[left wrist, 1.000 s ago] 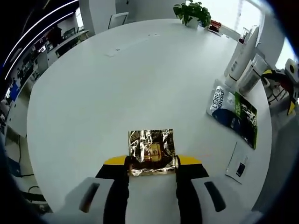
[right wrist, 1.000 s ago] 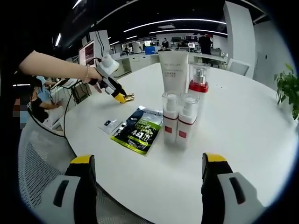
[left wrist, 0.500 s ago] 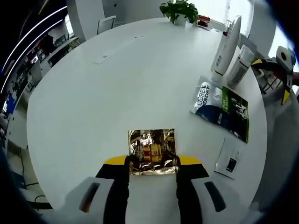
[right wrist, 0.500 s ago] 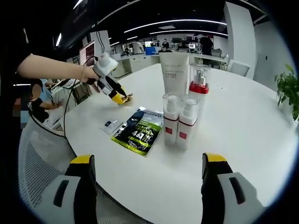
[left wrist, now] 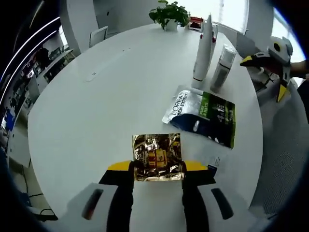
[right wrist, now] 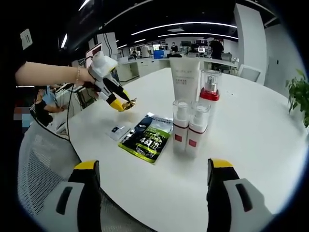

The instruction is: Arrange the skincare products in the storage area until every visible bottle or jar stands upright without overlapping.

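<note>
Left hand-held gripper (left wrist: 158, 176): white moulded body, black jaws capped with yellow tips. Right hand-held gripper (right wrist: 152, 169): same white housing, black jaws, yellow tips. Person's wrist at 9 o'clock in right gripper view: thin bracelet (right wrist: 77, 74), dark cable trailing below.

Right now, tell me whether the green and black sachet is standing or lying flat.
Lying flat. The green and black sachet rests face-up on the white table, beside the upright bottles.

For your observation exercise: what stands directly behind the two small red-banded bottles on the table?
Behind the red-banded bottles stand a tall white tube and a red-collared pump bottle; their bases are hidden.
</note>
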Demonstrator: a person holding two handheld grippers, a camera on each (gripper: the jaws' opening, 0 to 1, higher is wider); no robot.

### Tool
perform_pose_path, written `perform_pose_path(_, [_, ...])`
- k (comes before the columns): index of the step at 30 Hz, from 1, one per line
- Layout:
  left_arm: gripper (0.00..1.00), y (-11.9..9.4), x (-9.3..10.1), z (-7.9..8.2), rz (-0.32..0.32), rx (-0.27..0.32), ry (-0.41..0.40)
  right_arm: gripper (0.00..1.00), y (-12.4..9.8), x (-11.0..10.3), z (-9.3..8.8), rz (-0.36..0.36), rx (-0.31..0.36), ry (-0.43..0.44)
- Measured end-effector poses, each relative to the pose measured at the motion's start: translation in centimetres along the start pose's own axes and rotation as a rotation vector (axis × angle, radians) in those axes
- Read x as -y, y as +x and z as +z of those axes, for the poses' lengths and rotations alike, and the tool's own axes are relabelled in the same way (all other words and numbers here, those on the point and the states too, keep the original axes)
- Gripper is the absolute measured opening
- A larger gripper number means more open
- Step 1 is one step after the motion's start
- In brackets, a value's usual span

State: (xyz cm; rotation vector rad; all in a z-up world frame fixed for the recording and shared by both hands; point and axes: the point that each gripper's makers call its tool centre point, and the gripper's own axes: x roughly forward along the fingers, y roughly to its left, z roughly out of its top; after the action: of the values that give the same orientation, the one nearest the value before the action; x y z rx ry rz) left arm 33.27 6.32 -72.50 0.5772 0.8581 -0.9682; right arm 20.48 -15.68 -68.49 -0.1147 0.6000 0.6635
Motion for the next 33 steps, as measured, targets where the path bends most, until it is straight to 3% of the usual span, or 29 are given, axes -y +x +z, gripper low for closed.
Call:
perform_pose_path(11, [0.35, -2.2, 3.7, 1.3, 0.008, 0.031, 0.07, 0.91, -0.1, -0.9, 0.4, 0.032, 0.018, -0.035])
perform_pose_path(22, [0.35, -4.2, 7.7, 2.8, 0.008, 0.061, 0.123, 0.78, -0.2, -2.1, 0.5, 0.08, 0.026, -0.072])
perform_pose_path(28, [0.35, -4.5, 9.3, 2.2, 0.023, 0.03, 0.198, 0.74, -0.2, -2.9, 0.7, 0.103, 0.018, -0.107])
perform_pose_path(33, [0.35, -4.8, 10.4, 1.9, 0.014, 0.026, 0.21, 0.66, 0.0, -4.1, 1.2, 0.151, 0.014, -0.12])
